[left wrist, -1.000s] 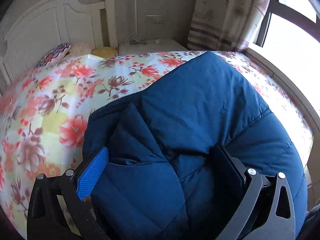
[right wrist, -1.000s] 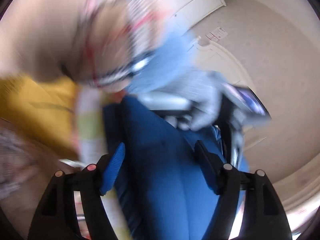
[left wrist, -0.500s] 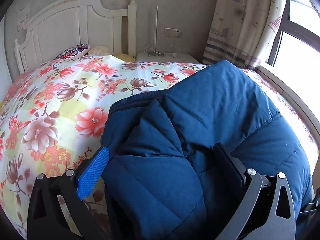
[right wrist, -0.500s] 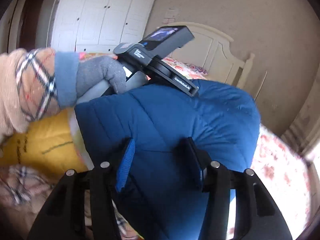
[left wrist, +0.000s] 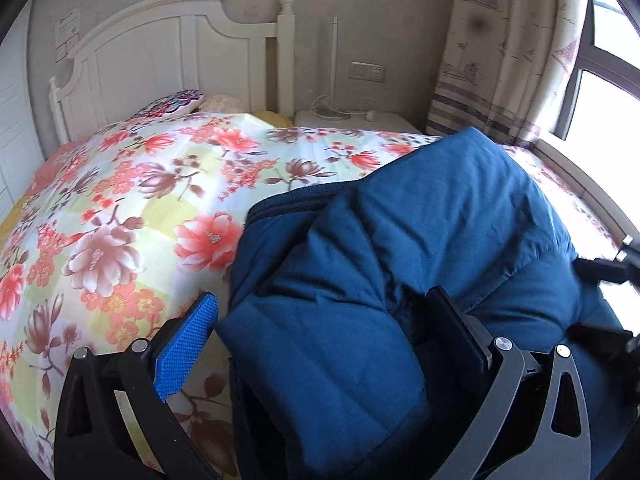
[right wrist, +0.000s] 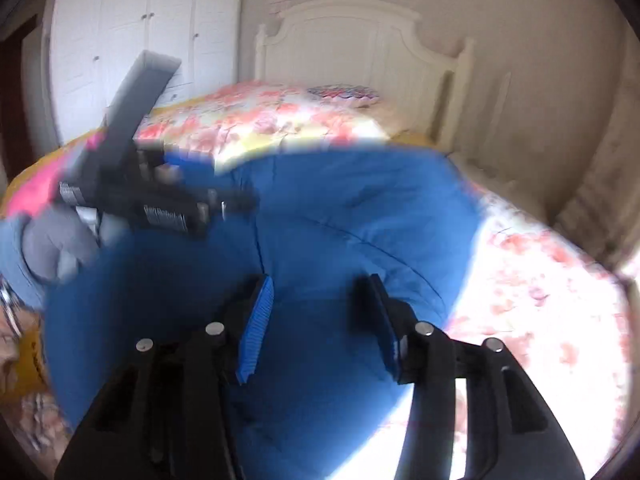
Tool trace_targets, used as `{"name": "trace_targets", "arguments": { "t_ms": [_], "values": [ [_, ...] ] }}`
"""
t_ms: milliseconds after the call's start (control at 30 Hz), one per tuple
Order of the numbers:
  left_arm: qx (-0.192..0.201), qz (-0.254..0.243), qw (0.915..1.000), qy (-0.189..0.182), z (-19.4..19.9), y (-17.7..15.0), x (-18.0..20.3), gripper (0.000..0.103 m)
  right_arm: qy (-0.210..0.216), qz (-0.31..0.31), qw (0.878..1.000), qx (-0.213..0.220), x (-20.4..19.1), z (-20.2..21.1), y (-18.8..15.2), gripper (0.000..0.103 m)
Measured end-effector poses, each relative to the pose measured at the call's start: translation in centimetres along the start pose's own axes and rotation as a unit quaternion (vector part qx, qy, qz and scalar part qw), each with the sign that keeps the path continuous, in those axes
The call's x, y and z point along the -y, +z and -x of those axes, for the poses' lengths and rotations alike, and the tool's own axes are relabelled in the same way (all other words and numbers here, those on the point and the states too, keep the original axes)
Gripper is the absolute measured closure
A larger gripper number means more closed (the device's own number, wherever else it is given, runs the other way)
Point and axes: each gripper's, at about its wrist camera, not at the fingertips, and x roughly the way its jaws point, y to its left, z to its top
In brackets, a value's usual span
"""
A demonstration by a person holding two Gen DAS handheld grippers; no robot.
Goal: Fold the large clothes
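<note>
Your right gripper (right wrist: 316, 320) jaws have just been narrowing round the padded blue quilted jacket (left wrist: 420, 248) at frame centre, grip unconfirmed; left gripper (left wrist: 320, 340) gapes w/ fabric bulging between, so fold's underway.

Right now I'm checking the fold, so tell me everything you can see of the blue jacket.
The blue jacket is a padded, quilted garment in deep blue with stitched panels and a darker ribbed edge. It lies bunched and partly folded on the floral bedspread. A fold sits between the fingers of the left gripper; the right gripper also straddles fabric, but blur hides whether it pinches.
</note>
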Motion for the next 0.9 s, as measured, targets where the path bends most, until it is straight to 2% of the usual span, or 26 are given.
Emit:
{"name": "trace_targets", "arguments": {
  "t_ms": [67, 133, 167, 200, 233, 300, 367, 467, 567, 667, 700, 733, 767, 833, 900],
  "values": [
    [-0.001, 0.005, 1.0, -0.006, 0.0, -0.1, -0.2, 0.004, 0.013, -0.002, 1.0, -0.017, 0.6, 0.2, 0.5, 0.055],
    [0.003, 0.003, 1.0, -0.001, 0.1, -0.1, -0.1, 0.004, 0.013, 0.023, 0.999, -0.023, 0.8, 1.0, 1.3, 0.059],
    [0.004, 0.003, 1.0, 0.0, 0.1, -0.1, -0.1, 0.004, 0.003, 0.021, 1.0, -0.01, 1.8, 1.5, 2.3, 0.07],
    [0.003, 0.005, 1.0, -0.003, 0.1, -0.1, -0.2, 0.004, -0.006, 0.007, 1.0, 0.001, 2.4, 0.8, 3.0, 0.076],
    [0.003, 0.008, 1.0, -0.005, 0.0, -0.1, -0.3, 0.004, -0.013, -0.025, 0.999, 0.017, 4.2, 0.8, 4.3, 0.077],
    [0.005, 0.009, 0.9999, -0.003, 0.1, -0.2, -0.4, 0.004, -0.007, -0.073, 0.997, 0.036, 6.1, 0.4, 5.7, 0.084],
    [0.008, 0.009, 0.9999, 0.0, 0.2, -0.2, -0.4, 0.004, 0.001, -0.086, 0.996, 0.004, 7.5, -2.7, 6.9, 0.084],
    [0.005, 0.017, 0.9998, 0.0, 0.1, -0.2, -0.7, 0.004, -0.022, -0.015, 0.996, -0.086, 6.0, -8.3, 6.2, 0.084],
    [-0.001, 0.023, 0.9997, -0.009, -0.2, -0.2, -1.1, 0.004, -0.051, 0.015, 0.993, -0.104, 4.7, -8.4, 7.3, 0.084],
    [-0.001, 0.021, 0.9998, -0.009, -0.2, -0.1, -1.0, 0.004, -0.067, -0.016, 0.997, -0.037, 5.7, -6.4, 9.7, 0.083],
    [0.001, 0.02, 0.9998, -0.007, -0.2, -0.2, -0.9, 0.004, -0.073, -0.037, 0.996, -0.018, 6.2, -6.3, 10.2, 0.079],
    [0.002, 0.019, 0.9998, -0.005, -0.1, -0.2, -0.9, 0.004, -0.066, -0.058, 0.996, -0.016, 6.8, -7.0, 10.6, 0.076],
    [0.003, 0.019, 0.9998, -0.005, -0.1, -0.2, -1.0, 0.004, -0.06, -0.058, 0.996, -0.038, 6.9, -8.4, 10.5, 0.073],
    [0.003, 0.021, 0.9998, -0.004, -0.1, -0.2, -1.0, 0.004, -0.051, -0.026, 0.99, -0.13, 6.5, -13.2, 9.0, 0.071],
    [0.0, 0.022, 0.9998, 0.0, -0.2, -0.2, -1.0, 0.004, -0.055, -0.023, 0.989, -0.136, 6.4, -13.7, 9.5, 0.071]
  ]
}}
